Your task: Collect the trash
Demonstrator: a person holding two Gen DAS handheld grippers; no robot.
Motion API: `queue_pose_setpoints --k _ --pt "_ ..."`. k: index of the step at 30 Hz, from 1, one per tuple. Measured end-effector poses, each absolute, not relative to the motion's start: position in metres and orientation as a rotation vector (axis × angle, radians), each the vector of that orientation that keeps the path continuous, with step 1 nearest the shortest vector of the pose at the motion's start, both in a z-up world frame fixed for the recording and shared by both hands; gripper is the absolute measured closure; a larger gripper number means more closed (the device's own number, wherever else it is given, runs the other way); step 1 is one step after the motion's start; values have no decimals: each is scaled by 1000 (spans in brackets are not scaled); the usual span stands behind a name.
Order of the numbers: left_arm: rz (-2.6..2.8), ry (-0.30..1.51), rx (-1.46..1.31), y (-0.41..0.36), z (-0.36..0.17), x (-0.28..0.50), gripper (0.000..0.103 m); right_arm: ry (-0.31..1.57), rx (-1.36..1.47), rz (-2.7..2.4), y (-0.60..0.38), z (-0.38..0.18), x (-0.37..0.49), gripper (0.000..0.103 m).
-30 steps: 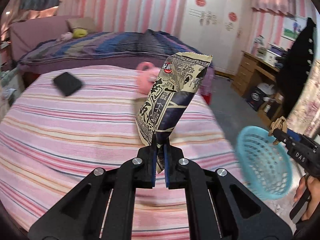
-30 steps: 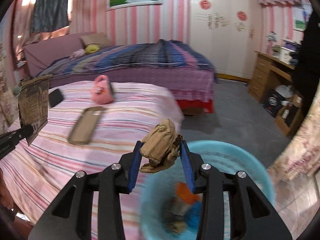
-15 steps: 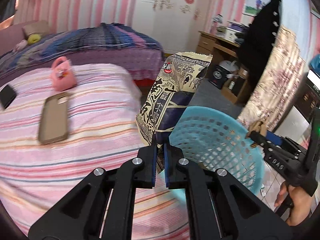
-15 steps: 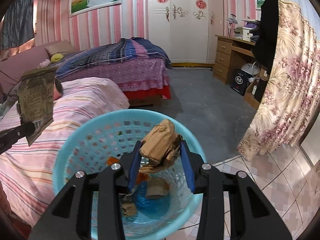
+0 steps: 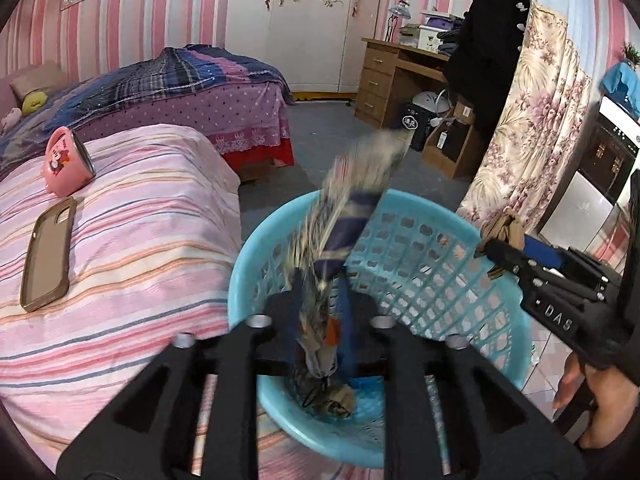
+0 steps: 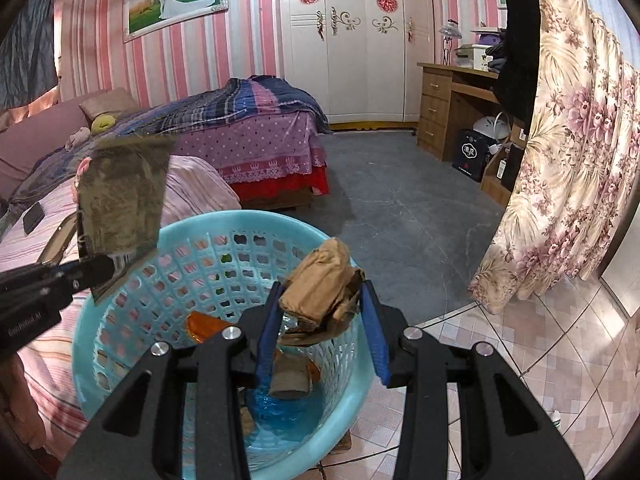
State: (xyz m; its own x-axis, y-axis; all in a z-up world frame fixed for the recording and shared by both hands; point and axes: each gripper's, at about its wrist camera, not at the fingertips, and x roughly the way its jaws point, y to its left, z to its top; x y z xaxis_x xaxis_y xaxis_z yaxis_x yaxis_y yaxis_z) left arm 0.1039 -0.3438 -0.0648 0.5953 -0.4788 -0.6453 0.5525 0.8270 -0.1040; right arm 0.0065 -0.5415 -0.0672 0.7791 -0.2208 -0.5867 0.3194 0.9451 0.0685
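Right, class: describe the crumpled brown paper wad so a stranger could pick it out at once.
Start at the light blue perforated basket standing on the floor beside the pink striped bed. Just above its rim, the right gripper pinches the crumpled brown paper wad between blue-padded fingers. Unlike the flat printed snack bag in the left gripper, it is plain tan and balled up.

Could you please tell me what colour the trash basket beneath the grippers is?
The basket is light turquoise blue plastic with a perforated wall; the right wrist view shows it best.
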Motion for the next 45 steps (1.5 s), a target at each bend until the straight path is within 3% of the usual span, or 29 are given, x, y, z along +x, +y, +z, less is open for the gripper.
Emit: queue_pose_setpoints --k 2,8,10,11,12,14,18,21,45 --pt "-568 703 106 -336 -65 104 54 614 164 -291 -540 -68 8 64" --pt "-440 635 112 -297 -51 103 21 621 156 -277 -533 -69 15 62" --pt "-401 617 102 -281 -46 103 16 622 149 -274 -526 -67 20 61" --pt "-380 610 92 -270 -42 103 14 620 145 -274 -524 -66 21 54" --pt "-366 606 86 -265 -40 103 13 615 139 -275 -521 -66 22 40" --pt "-329 592 73 -248 -34 101 9 601 132 -266 -510 -59 24 27" --pt "-275 565 46 -217 -19 93 6 604 129 -261 -500 -52 25 10" --pt "-250 545 46 -201 -7 84 6 607 130 -279 -488 -45 25 5" --pt "-102 473 12 -59 20 -11 5 488 130 -169 -325 -1 -43 5"
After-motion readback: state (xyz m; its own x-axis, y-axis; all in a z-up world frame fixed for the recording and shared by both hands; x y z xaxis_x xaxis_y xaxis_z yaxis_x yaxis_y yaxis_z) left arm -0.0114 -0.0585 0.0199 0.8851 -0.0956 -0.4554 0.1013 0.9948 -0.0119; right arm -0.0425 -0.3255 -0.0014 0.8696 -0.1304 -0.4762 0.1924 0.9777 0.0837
